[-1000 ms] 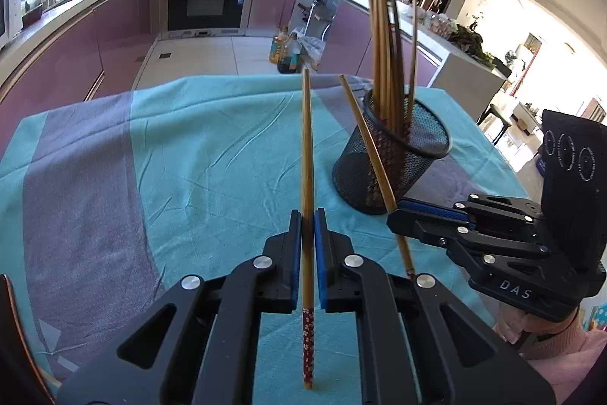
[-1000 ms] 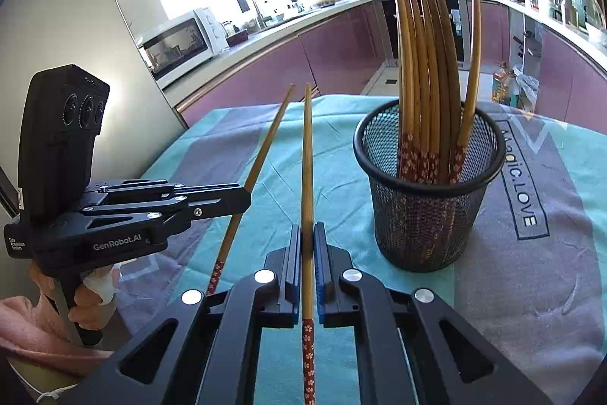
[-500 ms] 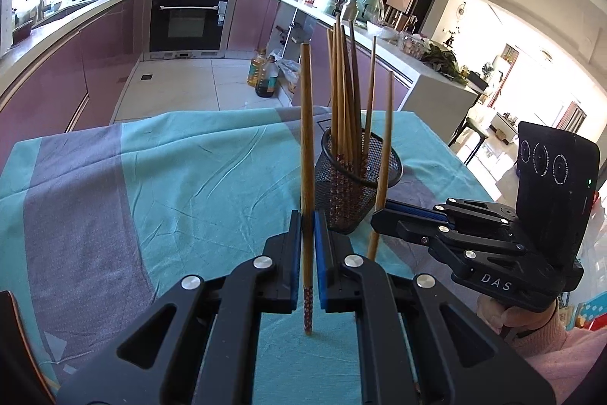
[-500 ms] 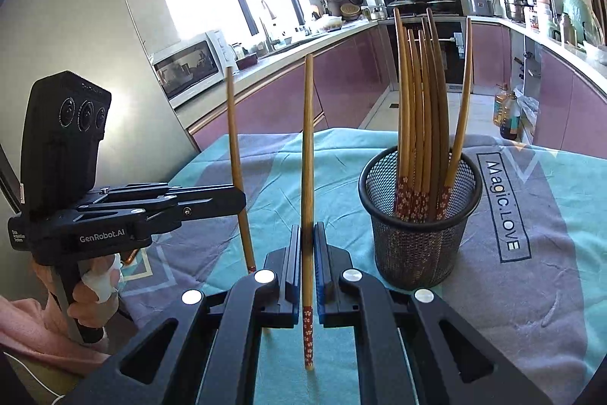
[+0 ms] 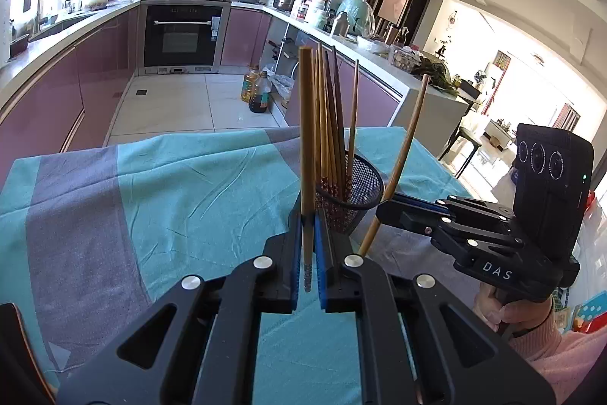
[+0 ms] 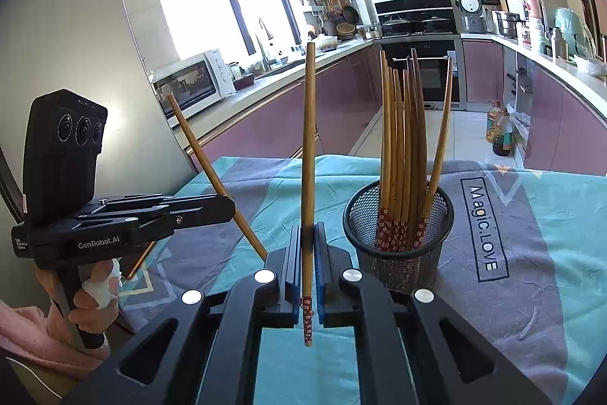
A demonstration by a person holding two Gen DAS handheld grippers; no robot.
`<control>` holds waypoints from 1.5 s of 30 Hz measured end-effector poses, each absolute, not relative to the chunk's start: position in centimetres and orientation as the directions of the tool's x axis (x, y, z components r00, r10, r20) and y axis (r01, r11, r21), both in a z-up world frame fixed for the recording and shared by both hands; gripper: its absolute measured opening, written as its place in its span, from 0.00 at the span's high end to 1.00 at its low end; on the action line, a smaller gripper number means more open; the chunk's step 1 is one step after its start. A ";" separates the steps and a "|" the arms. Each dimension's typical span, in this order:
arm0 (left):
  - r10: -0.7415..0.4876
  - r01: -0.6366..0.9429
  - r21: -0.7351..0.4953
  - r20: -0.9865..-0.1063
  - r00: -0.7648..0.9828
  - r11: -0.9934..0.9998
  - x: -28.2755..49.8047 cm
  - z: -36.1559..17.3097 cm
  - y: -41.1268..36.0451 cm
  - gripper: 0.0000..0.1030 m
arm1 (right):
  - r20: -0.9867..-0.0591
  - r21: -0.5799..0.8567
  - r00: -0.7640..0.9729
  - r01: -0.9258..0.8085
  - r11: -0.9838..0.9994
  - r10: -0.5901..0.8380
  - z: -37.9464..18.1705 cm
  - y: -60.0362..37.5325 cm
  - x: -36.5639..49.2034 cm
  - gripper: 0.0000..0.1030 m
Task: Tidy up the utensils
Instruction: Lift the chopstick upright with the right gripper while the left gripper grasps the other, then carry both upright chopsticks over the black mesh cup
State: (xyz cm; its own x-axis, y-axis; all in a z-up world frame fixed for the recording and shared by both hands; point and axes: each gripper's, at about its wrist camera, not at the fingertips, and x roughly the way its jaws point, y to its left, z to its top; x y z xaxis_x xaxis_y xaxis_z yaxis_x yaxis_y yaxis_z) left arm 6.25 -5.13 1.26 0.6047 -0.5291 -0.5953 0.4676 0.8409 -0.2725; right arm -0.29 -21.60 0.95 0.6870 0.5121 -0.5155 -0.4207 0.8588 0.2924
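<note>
A black mesh cup stands on the teal cloth and holds several wooden chopsticks upright; it also shows in the left wrist view. My left gripper is shut on one wooden chopstick, held upright just left of the cup. My right gripper is shut on another chopstick, also upright, left of the cup. In the left wrist view the right gripper shows beside the cup with its chopstick tilted. In the right wrist view the left gripper shows with its chopstick tilted.
The table is covered by a teal and grey cloth with "Magic.LOVE" printed right of the cup. Kitchen counters, an oven and bottles on the floor lie beyond the table's far edge.
Both grippers have lifted and tipped their chopsticks upright. The left gripper's chopstick has come closer to the cup.
</note>
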 end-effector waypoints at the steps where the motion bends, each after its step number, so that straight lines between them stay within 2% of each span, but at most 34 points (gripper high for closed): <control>1: -0.527 0.468 -0.269 -0.595 0.607 0.842 6.4 1.2 -5.1 0.93 | -0.514 0.292 0.688 -0.421 0.859 0.512 1.0 -21.6 -0.3 0.95; 45: -0.565 0.531 -0.237 -0.534 0.629 0.814 6.0 2.9 -5.9 0.93 | -0.450 0.239 0.754 -0.415 0.878 0.479 4.1 -23.0 -0.8 0.95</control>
State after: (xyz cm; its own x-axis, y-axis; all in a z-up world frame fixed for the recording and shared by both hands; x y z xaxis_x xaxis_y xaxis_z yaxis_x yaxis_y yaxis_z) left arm 6.00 -5.88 2.89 0.6287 -0.5654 -0.5339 0.5307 0.8138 -0.2369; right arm -0.78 -23.02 4.12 0.7535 0.4794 -0.4498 -0.4154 0.8776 0.2394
